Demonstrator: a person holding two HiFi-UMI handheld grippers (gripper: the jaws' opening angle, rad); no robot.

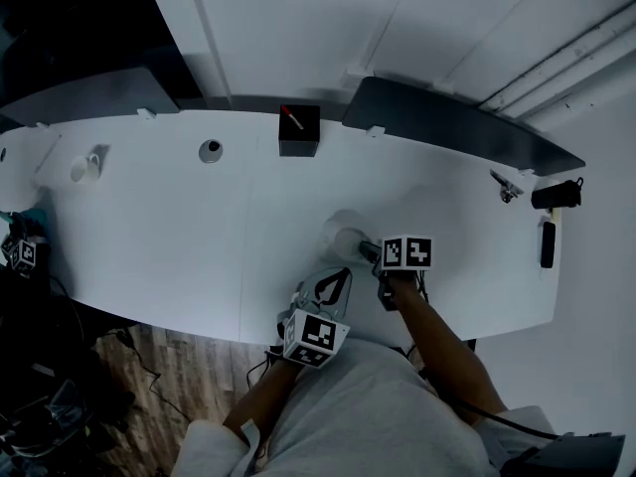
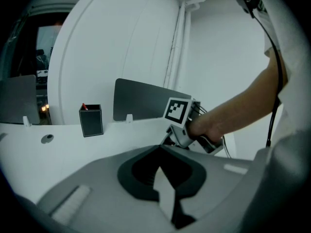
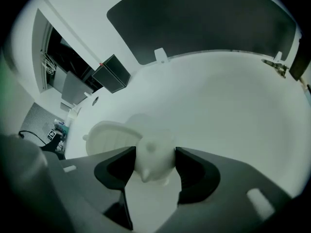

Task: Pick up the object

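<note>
A white plastic object [image 1: 344, 238] rests on the white table [image 1: 179, 237], just ahead of me. In the right gripper view it shows a ribbed round part and a knob [image 3: 154, 160]. My right gripper [image 1: 366, 250] reaches it from the near side. Its jaws stand wide apart with the knob between them, close to both pads [image 3: 187, 171]; the object still lies on the table. My left gripper [image 1: 333, 288] hovers at the table's near edge, shut with nothing in it [image 2: 164, 186]. From there I see the right gripper [image 2: 181, 130] and the hand holding it.
A black pen holder [image 1: 298, 130] with a red pen stands at the back, next to a dark panel [image 1: 447, 122]. A round grommet [image 1: 210, 150] and a white cup [image 1: 84, 167] lie to the left. Small black items [image 1: 555, 195] and a clip [image 1: 505, 187] sit far right.
</note>
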